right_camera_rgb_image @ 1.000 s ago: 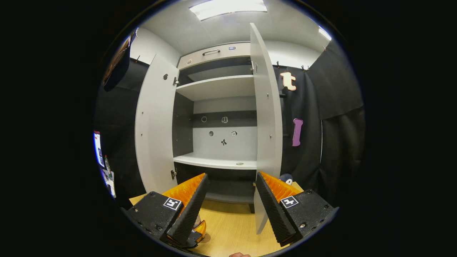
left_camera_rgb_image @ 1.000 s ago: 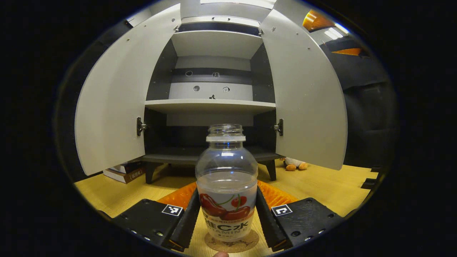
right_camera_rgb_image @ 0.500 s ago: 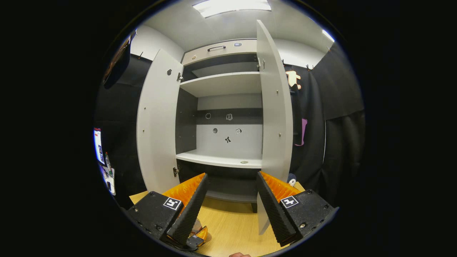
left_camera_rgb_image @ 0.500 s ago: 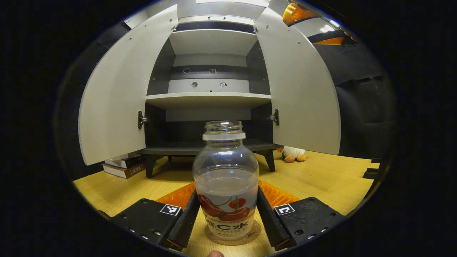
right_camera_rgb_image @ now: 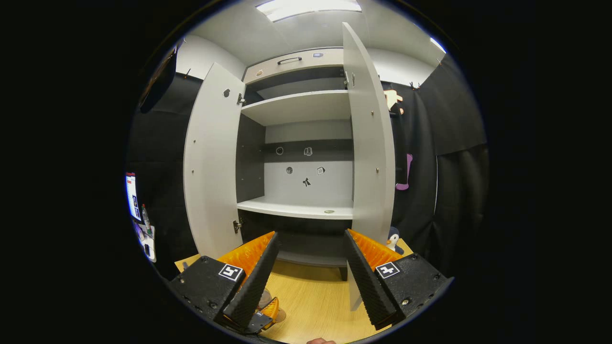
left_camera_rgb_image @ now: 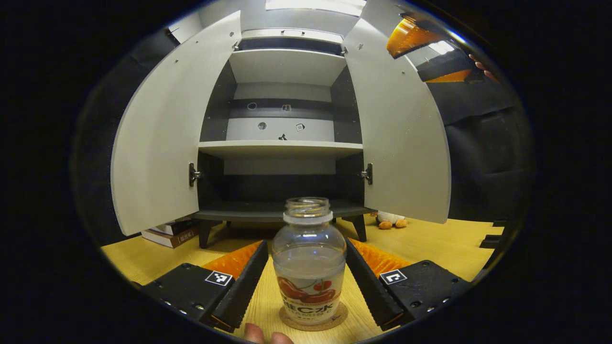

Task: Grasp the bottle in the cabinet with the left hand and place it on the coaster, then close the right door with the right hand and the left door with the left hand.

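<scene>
The uncapped bottle (left_camera_rgb_image: 309, 267) stands upright on the round cork coaster (left_camera_rgb_image: 313, 321), which lies on the wooden table (left_camera_rgb_image: 430, 241) in front of the cabinet (left_camera_rgb_image: 282, 148). The left gripper (left_camera_rgb_image: 306, 282) is spread wide, its fingers (left_camera_rgb_image: 241, 286) flanking the bottle with gaps on both sides. Behind, the left door (left_camera_rgb_image: 158, 143) and right door (left_camera_rgb_image: 401, 138) stand open. The right gripper (right_camera_rgb_image: 308, 274) hangs released, grasping nothing, facing the right door's edge (right_camera_rgb_image: 370, 143).

Wooden table (left_camera_rgb_image: 430, 243) carries cabinet (left_camera_rgb_image: 282, 210), books (left_camera_rgb_image: 167, 234), coaster (left_camera_rgb_image: 313, 321) under bottle (left_camera_rgb_image: 310, 267).
</scene>
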Available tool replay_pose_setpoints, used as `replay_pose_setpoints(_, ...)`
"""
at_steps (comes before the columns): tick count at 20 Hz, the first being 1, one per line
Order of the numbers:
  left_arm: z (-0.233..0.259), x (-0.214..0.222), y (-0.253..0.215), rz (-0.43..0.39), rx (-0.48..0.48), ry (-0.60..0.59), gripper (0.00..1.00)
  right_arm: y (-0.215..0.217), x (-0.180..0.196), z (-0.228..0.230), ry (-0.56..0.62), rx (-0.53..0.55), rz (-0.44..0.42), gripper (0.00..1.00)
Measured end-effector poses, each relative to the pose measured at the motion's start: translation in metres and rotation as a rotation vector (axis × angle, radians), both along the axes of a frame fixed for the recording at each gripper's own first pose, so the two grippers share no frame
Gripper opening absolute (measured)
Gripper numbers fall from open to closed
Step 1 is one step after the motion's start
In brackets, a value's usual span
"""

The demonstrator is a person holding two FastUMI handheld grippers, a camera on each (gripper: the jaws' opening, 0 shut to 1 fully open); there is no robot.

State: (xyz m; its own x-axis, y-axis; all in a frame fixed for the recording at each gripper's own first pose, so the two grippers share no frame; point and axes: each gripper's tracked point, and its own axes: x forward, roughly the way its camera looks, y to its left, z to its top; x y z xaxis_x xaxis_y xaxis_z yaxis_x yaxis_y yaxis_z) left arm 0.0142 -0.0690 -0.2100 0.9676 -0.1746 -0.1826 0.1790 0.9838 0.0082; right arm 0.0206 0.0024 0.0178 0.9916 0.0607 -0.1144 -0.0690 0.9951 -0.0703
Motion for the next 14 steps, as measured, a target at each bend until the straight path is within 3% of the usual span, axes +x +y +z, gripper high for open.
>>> replay_pose_setpoints(4, 0.053, -0.005, -0.002, -0.037, -0.065, -0.032, 0.96, -0.005, 0.0, -0.008, 0.011, 0.007, -0.006, 0.83)
replay_pose_setpoints(9, 0.141, -0.003, 0.015, 0.01, -0.152, -0.134, 0.98, -0.009, 0.005, -0.007, -0.012, 0.024, -0.013, 0.83)
replay_pose_setpoints(14, 0.187, 0.011, 0.04, 0.058, -0.12, -0.147, 0.96, -0.011, 0.007, -0.008, -0.046, 0.04, -0.016, 0.83)
